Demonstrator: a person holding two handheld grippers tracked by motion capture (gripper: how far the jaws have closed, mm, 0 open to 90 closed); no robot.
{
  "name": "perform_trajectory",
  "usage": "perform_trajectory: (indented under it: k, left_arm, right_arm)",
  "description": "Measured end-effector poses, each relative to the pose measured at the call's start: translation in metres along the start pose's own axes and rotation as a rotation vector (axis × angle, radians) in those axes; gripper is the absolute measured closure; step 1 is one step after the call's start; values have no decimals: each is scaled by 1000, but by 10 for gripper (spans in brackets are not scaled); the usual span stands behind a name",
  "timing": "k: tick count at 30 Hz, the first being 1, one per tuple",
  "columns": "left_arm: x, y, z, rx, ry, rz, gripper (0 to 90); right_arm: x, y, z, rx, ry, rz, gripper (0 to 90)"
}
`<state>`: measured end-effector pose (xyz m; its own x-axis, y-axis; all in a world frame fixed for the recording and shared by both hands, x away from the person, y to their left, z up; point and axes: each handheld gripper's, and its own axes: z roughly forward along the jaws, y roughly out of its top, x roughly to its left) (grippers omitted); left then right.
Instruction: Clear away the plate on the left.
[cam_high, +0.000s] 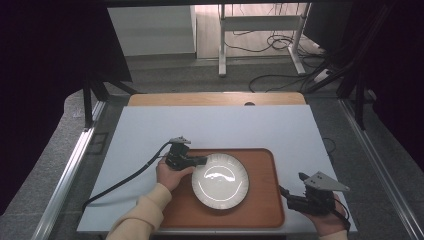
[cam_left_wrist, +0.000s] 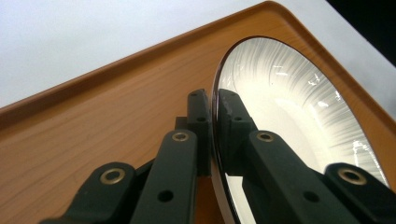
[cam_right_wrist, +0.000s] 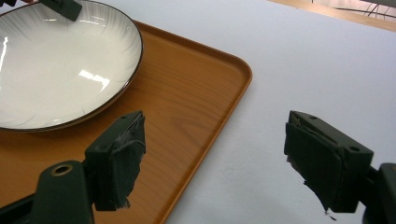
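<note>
A white ribbed plate with a dark rim lies on a brown wooden tray. My left gripper reaches in from the plate's left side and is shut on its rim. In the left gripper view the two jaws pinch the thin plate edge above the tray. My right gripper stands open at the tray's near right corner. In the right gripper view its jaws straddle the tray edge with nothing between them, and the plate lies farther off.
The tray sits on a white table top with a wooden strip along the far edge. A black cable trails from the left gripper across the table. Metal rails run along both sides, and desk legs and cables stand on the floor beyond.
</note>
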<state>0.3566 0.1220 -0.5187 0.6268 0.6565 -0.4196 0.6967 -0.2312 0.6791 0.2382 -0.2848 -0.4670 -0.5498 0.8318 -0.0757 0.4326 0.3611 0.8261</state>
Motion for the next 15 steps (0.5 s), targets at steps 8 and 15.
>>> perform_trajectory:
  k: [8,15]
  left_arm:
    - [1,-4,6,39,53,21,823]
    - [0,-4,6,37,57,29,772]
  right_arm:
    - [0,0,0,2,-2,-1,212]
    - [0,0,0,0,-2,-1,212]
